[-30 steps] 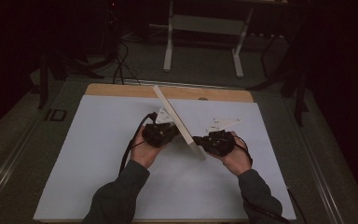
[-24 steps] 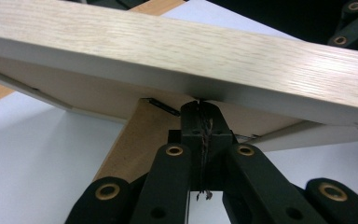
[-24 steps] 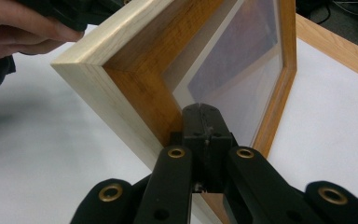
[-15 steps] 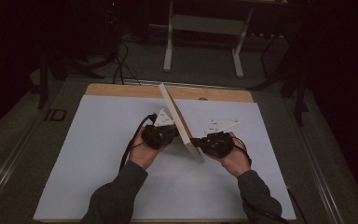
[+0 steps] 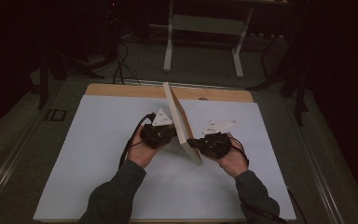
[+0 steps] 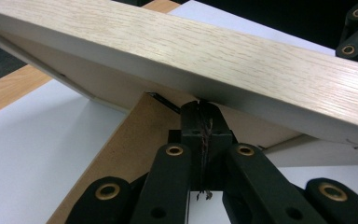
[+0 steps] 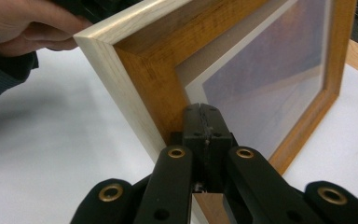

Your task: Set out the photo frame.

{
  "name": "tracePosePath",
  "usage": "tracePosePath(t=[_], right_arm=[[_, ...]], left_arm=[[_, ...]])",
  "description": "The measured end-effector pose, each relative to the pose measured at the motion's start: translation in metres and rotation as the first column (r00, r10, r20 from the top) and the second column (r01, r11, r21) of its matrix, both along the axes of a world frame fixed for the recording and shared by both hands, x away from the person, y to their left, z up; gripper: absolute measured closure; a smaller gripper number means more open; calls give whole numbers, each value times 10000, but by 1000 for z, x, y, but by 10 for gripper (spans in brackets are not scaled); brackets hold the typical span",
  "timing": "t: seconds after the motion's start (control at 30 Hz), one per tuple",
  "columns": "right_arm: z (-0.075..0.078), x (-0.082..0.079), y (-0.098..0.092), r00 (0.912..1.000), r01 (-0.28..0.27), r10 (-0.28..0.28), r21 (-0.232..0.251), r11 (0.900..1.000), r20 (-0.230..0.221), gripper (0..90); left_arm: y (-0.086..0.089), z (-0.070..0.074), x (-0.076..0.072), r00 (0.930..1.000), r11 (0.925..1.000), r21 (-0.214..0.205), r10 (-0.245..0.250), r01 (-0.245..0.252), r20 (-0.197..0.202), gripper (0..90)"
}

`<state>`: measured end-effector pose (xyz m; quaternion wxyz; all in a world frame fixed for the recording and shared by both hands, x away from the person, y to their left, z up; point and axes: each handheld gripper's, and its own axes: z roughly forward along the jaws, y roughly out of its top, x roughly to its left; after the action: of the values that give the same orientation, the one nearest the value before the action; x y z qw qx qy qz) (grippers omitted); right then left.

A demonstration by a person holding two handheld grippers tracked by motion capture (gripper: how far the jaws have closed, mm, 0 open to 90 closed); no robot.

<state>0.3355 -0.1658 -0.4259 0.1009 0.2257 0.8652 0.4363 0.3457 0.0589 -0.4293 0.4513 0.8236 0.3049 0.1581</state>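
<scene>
From the high view we see a wooden picture frame (image 5: 182, 122) standing on edge on the white worktop (image 5: 88, 154), tilted, between the left claw (image 5: 170, 133) and the right claw (image 5: 193, 142). In the left gripper view our left claw (image 6: 200, 109) is clenched, its tips against the frame's (image 6: 205, 56) brown backing. In the right gripper view our right claw (image 7: 205, 114) is clenched too, tips at the frame's (image 7: 135, 70) front lower edge. We can read no writing.
</scene>
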Motion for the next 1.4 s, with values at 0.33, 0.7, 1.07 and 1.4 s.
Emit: tracePosePath(t=[0.33, 0.7, 1.07, 1.4], right_arm=[[0, 0, 8, 9999, -137, 137, -3, 9999, 29, 900], [0, -2, 17, 9995, -310, 310, -42, 9995, 11, 900], [1, -9, 34, 9966, -822, 823, -263, 9963, 51, 900], [2, -9, 42, 9963, -860, 861, -189, 9961, 36, 900]], left_arm=[[4, -2, 5, 9998, 9999, -130, -21, 18, -211, 900], [9, -4, 0, 9994, 9988, -473, -102, 87, -331, 900], [26, -9, -10, 9989, 9950, -972, -274, 236, -378, 900], [34, -10, -4, 9973, 9926, -1084, -600, 553, -414, 900]])
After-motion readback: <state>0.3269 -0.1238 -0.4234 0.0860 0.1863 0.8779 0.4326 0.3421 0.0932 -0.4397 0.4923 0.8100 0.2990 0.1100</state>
